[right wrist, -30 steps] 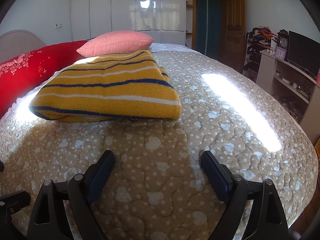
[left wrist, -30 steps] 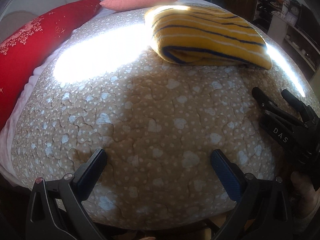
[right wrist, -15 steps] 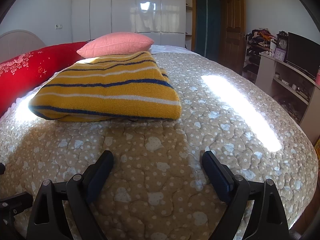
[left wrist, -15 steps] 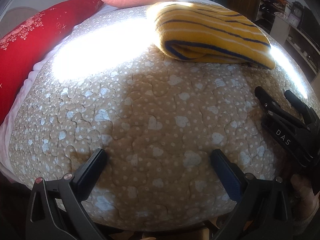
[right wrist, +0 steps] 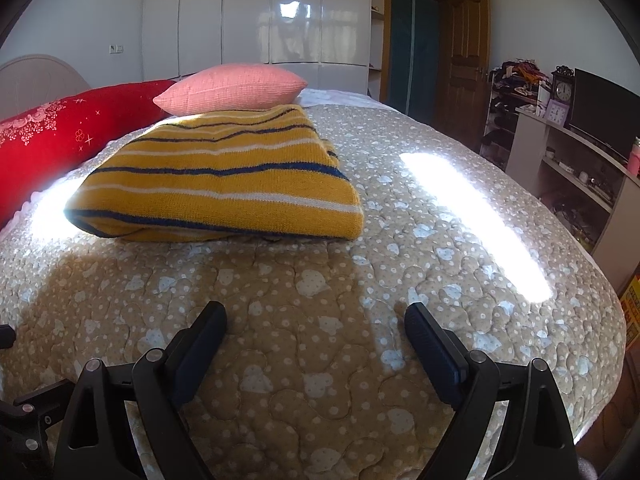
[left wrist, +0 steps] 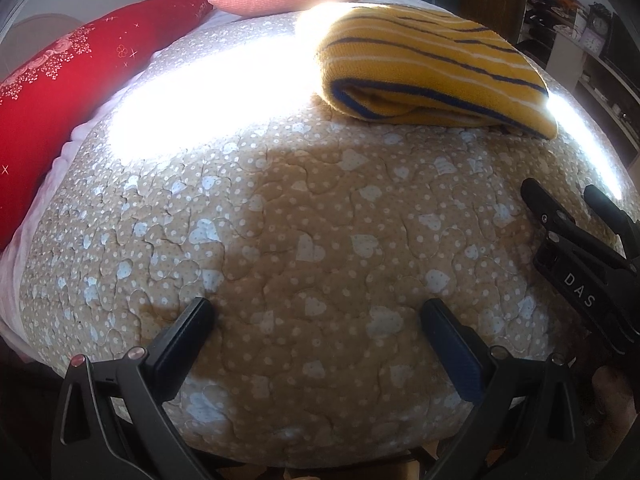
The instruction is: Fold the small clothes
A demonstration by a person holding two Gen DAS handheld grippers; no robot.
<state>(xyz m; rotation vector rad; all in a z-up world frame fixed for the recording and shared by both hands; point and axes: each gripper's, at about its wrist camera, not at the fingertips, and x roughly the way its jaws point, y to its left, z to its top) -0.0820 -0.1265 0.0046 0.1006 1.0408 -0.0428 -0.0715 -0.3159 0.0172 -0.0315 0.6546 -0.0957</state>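
Both tongs (left wrist: 316,320) (right wrist: 316,318) gape, folded sweater (right wrist: 224,184) lies beyond.

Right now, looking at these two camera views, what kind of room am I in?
Most likely a bedroom in a home. A bed with a quilted bedspread fills the view, a pink pillow lies near its head, and a glossy white wardrobe lines the far wall. A folded striped sweater lies on the bed.

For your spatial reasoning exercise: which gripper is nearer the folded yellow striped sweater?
Right. The right gripper sits directly in front of the sweater, fingers open. The left gripper is farther back and off to the sweater's left, also open.
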